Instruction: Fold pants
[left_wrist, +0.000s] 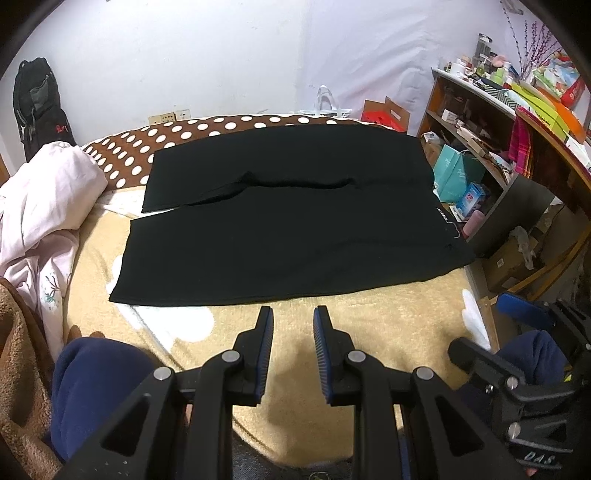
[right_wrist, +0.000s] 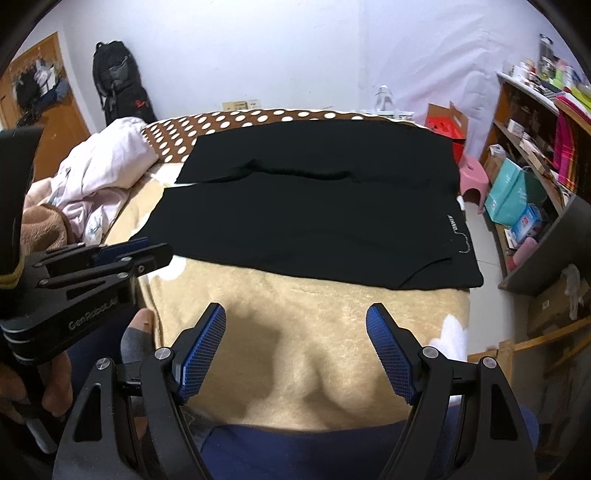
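Your left gripper (left_wrist: 293, 314) hovers over the beige blanket (left_wrist: 332, 317), jaws parted with a narrow gap, nothing between them; your right gripper (right_wrist: 295, 314) stands wide open, also empty; the black pants (left_wrist: 288, 221) lie flat at 12 o'clock from both, legs toward 9 o'clock, waistband toward 3 o'clock; pink bedding (left_wrist: 48, 199) is bunched at 9 o'clock; shelves (left_wrist: 480, 122) at 2 o'clock.

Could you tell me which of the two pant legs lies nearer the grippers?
The front leg of the black pants, spread over the beige blanket. The far leg lies beyond it, partly over the brown polka-dot cover.
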